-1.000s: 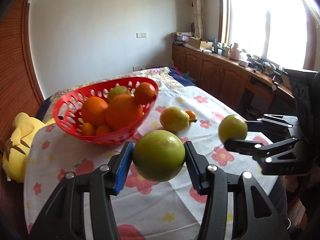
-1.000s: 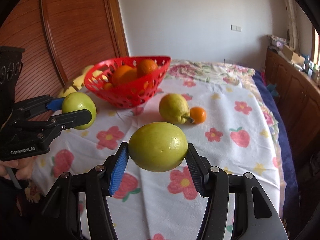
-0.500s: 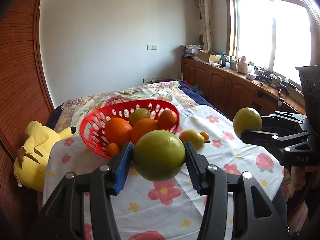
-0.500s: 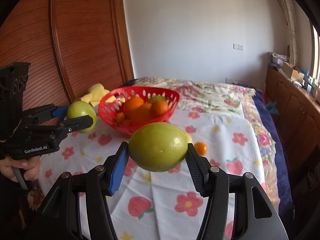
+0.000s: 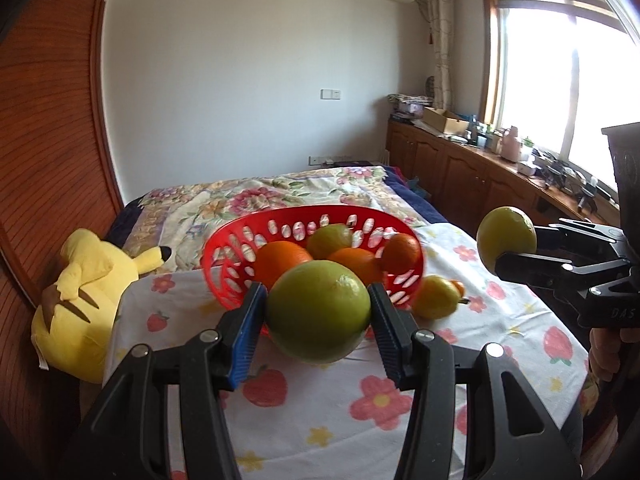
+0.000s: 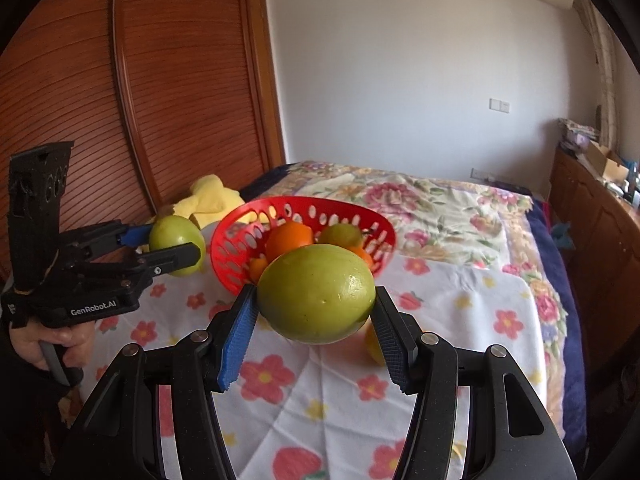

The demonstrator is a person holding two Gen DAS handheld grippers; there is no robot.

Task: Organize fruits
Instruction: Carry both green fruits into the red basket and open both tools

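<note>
Your left tool (image 5: 318, 318) is clamped on a round green fruit (image 5: 318, 311), its blue-faced and black pads pressing the fruit's two sides and carrying it clear of the flowered cloth (image 5: 384, 400) below. Your right tool (image 6: 316, 324) grips a second green fruit (image 6: 316, 292) in the same way; in the left wrist view this tool appears at the right edge, its fruit raised beside the window. In the right wrist view your left hand (image 6: 48, 344) is wrapped around the left tool's handle at the lower left. The red basket (image 5: 236, 240) stands on the cloth just beyond both tools, tilted in the fisheye view, and holds several oranges (image 5: 282, 260) and one green fruit in the basket (image 5: 329, 240). A yellow fruit (image 5: 434, 296) and a small orange (image 5: 459, 288) lie touching on the cloth just right of the basket. A yellow plush toy (image 5: 80, 300) rests at the cloth's left edge, against the wooden slatted wall (image 5: 44, 160).
</note>
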